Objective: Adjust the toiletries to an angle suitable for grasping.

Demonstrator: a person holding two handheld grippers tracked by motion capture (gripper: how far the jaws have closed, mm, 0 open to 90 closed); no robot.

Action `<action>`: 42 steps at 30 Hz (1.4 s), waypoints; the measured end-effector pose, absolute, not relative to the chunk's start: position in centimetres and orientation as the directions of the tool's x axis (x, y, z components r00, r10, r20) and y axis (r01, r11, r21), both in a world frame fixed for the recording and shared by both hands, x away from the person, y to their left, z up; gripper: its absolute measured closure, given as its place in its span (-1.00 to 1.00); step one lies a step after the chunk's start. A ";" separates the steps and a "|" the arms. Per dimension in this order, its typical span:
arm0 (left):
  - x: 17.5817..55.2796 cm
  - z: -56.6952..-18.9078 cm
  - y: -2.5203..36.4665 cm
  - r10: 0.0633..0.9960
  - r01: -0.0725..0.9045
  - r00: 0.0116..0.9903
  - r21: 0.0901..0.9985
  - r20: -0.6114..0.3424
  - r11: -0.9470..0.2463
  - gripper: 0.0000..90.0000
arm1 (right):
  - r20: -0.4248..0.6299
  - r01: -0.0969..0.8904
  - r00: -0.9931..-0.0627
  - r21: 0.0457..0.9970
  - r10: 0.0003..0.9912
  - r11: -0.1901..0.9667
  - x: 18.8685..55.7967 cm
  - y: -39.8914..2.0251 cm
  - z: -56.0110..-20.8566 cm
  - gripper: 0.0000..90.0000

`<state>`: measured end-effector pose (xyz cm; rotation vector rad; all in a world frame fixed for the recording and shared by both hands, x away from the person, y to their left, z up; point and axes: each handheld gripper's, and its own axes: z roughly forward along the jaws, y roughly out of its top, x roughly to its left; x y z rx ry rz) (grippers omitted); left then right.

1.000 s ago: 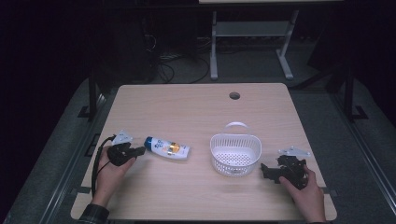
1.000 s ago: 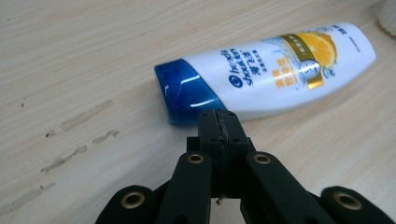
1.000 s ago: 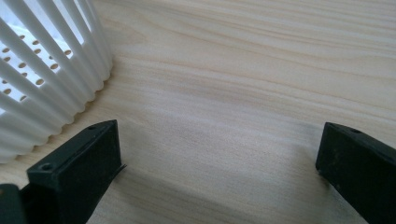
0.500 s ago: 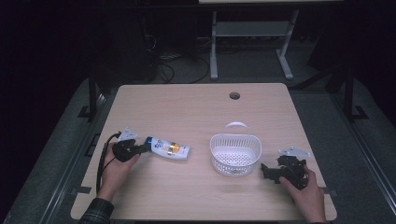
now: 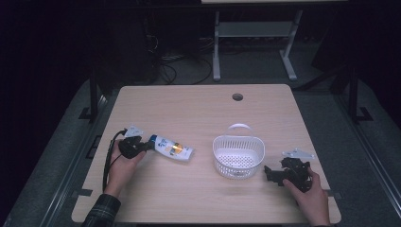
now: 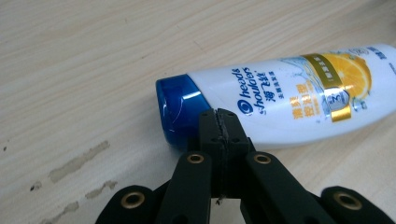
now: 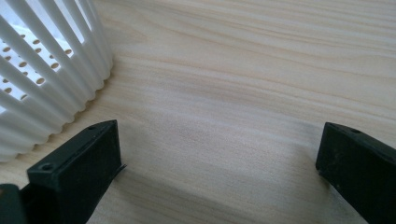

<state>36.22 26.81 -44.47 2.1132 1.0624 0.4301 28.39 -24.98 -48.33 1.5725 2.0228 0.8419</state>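
Where the bottle (image 5: 170, 147) lies on its side at the left of the table (image 5: 198, 113), its blue cap (image 5: 152, 140) points toward the left tool (image 5: 141, 144), and its flat end points toward the basket (image 5: 238, 156). Seen along the left tool (image 6: 219, 122), the 2 jaws are pressed together with nothing between them, their tips just in front of the cap (image 6: 180, 109) where it meets the white body; whether they touch it I cannot tell. That view also makes the bottle's (image 6: 299, 95) label readable, with blue lettering and an orange slice, which the high view leaves as a small yellow patch.

From above, the left hand (image 5: 122, 166) reaches in from the bottom edge, a plaid sleeve (image 5: 101, 213) at the wrist, with the tool held low and level and its cable (image 5: 108, 161) looping beside the forearm.

At the right of the table, the right hand (image 5: 309, 196) rests with the right tool (image 5: 270, 173) aimed at the basket, just beside its wall. In the right gripper view the 2 jaws stand wide apart over bare wood, holding nothing, and the basket's ribbed white side (image 7: 42, 79) rises just beyond the left jaw.

No objects can be seen inside the basket in the high view; its floor is perforated and its handle (image 5: 239, 126) stands at the far rim.
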 end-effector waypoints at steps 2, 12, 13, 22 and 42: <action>36.4 -44.5 26.8 0.797 0.559 0.603 0.725 -0.024 -0.402 0.99 | 0.024 0.698 -0.256 0.696 0.966 0.168 28.4 -25.0 -48.3 -1.00; 38.1 -44.5 26.0 0.805 0.555 0.592 0.740 -0.032 -0.379 0.99 | 0.024 0.697 -0.257 0.697 0.966 0.169 28.4 -25.0 -48.3 -1.00; 38.2 -44.5 25.9 0.804 0.555 0.594 0.736 -0.024 -0.388 0.99 | 0.024 0.697 -0.258 0.697 0.966 0.169 28.4 -25.0 -48.3 -1.00; 39.8 -45.0 24.8 0.809 0.555 0.587 0.744 -0.033 -0.372 0.99 | 0.024 0.697 -0.257 0.697 0.966 0.169 28.4 -25.0 -48.3 -1.00; 38.0 -42.4 19.8 0.706 0.475 0.706 0.772 -0.048 -0.423 1.00 | 0.023 0.696 -0.260 0.698 0.965 0.171 28.3 -25.0 -48.3 -1.00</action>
